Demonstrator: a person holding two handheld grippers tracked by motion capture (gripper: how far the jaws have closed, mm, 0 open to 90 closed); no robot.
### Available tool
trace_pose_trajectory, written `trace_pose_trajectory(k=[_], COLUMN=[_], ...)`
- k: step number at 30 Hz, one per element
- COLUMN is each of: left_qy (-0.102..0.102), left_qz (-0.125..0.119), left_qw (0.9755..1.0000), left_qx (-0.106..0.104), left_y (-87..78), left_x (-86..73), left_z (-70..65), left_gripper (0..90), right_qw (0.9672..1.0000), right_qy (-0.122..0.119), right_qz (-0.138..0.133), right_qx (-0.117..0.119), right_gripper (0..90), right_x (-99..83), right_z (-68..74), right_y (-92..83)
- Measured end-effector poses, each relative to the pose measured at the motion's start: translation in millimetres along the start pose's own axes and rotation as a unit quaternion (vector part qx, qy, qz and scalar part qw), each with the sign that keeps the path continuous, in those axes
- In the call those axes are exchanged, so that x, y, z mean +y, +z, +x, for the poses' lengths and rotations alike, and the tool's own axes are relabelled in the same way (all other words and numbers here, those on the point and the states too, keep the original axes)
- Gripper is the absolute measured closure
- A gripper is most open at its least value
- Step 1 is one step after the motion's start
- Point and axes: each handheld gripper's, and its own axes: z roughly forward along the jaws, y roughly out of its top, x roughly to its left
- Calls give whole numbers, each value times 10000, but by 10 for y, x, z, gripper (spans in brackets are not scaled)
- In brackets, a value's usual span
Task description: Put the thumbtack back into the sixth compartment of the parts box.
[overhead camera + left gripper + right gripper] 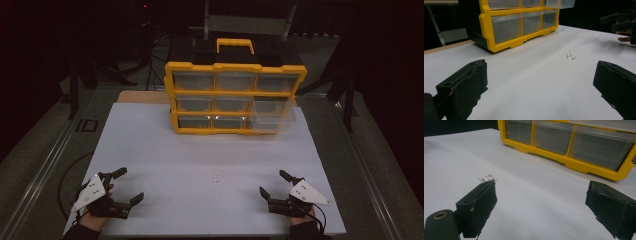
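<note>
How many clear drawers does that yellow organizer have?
9, in three rows of three in the yellow organizer at the far side of the white table. The right-hand drawer of the middle row is pulled out toward the front; the others sit flush.

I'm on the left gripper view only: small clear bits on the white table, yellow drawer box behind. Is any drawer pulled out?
Observer: Yes. In the high view the drawer at the box's right side, spanning the middle and bottom rows, sticks out toward you.
Operator: Where do the bits lie relative to both grippers?
Observer: The bits lie about midway between the left gripper and the right gripper, slightly farther out on the table.
Operator: Is the right gripper open?
Observer: Yes. The right gripper view shows its jaws wide apart with nothing between them, the bits just beyond its left jaw.
</note>
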Motion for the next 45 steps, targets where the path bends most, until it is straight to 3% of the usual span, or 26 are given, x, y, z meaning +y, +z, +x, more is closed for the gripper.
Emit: trace_pose_trajectory(k=[3,13,17,18,22,23,27,29,30,33,34,38,39,40,43,45], left_qy=[-81,-20,-79,-181,-127,-202,-445,-347,-435,-356,-452,-535,-419,-400,-314,-412], left_qz=[26,137,76,54,89,52,166,214,205,131,115,109,41,132,100,65], left_qw=[10000,9998,9998,9996,9997,9995,9979,9983,9971,9980,9967,9950,9950,9950,9951,9943], left_qx=[-1,-139,-165,-226,-190,-221,-429,-414,-588,-508,-657,-831,-901,-905,-934,-980], left_y=[-1,74,82,99,141,155,307,345,427,487,540,628,679,710,764,819], left_x=[-10,42,122,185,279,299,415,433,475,498,519,583,624,645,672,692], left_z=[18,-64,-69,-55,-42,-36,-11,-23,-34,-62,-70,-98,-132,-148,-178,-189], left_gripper=[2,2,2,2,2,2,2,2,2,2,2,2,2,2,2,2], right_qw=[10000,9999,9999,9998,9998,9998,9999,9999,9999,9999,9999,9999,9999,9999,9999,10000], right_qy=[-45,-162,-167,-186,-188,-188,-127,-136,-117,-142,-155,-141,-143,-124,-115,-87], right_qz=[8,7,13,17,12,12,-56,-43,-44,-29,-15,-26,-18,-35,-20,-16], right_qx=[18,10,31,18,13,13,-7,-18,-14,3,-10,-7,-18,0,4,21], right_gripper=[94,94,94,94,94,94,94,94,94,94,94,95,94,94,94,94], right_x=[-1,10,16,19,23,23,39,39,36,33,32,32,33,34,26,24], right_z=[20,61,72,77,90,90,79,76,76,78,81,80,82,85,87,87], right_y=[11,10,9,10,8,8,-10,-9,-12,-7,-6,-9,-10,-11,-3,4])
